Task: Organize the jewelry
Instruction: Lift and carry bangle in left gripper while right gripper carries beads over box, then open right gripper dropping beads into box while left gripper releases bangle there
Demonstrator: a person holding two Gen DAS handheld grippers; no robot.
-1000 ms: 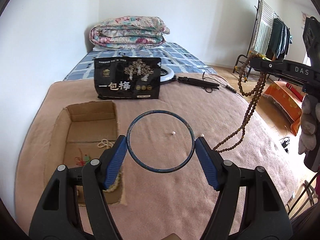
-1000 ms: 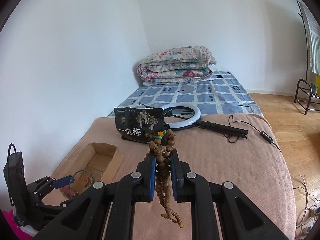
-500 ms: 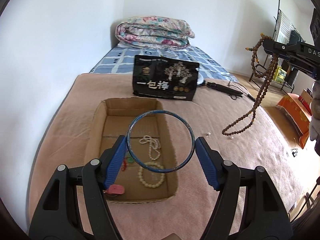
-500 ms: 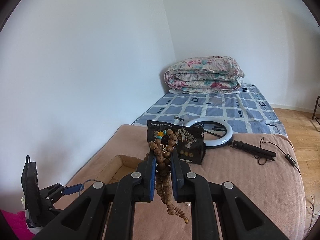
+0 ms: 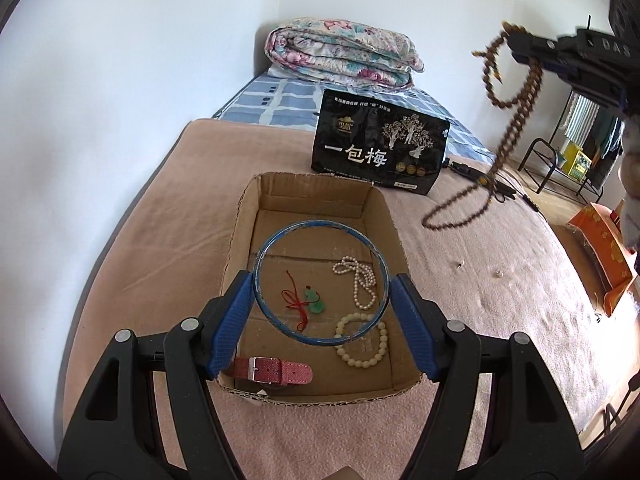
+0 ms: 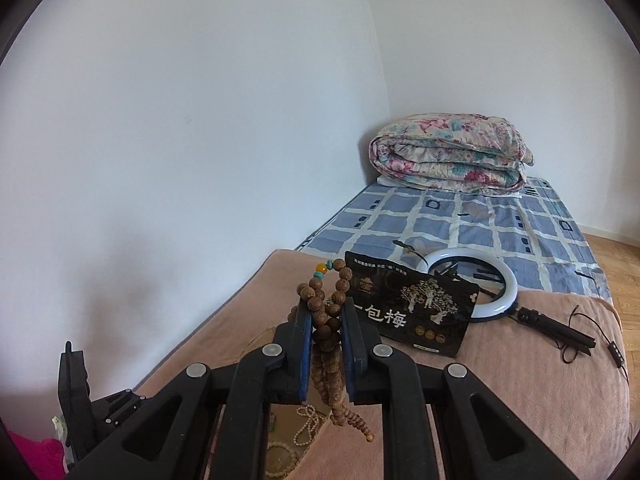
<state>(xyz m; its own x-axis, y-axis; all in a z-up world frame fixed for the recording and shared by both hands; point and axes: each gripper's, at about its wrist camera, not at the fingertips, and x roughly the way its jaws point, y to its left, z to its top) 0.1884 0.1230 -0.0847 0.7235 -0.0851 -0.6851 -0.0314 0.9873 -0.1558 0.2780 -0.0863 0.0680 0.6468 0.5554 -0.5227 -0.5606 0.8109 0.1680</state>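
A bed (image 5: 160, 240) with a pink blanket stands against white walls. The left claw (image 5: 321, 304) grips a blue bangle (image 5: 320, 229) above the cardboard box (image 5: 384, 216). The right claw (image 6: 326, 320) is clamped on a wooden bead string (image 6: 320, 308), raised beside the box. A folded quilt (image 5: 340, 52) lies behind.

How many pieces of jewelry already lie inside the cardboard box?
4: a red-corded green pendant mid-floor, a pearl necklace right of it, a cream bead bracelet nearer, and a pink strap at the near wall. The left gripper's fingers may hide more.

Left gripper (image 5: 322, 312) angled downward, jaws spread wide, right gripper (image 6: 326, 330) raised, jaws nearly closed
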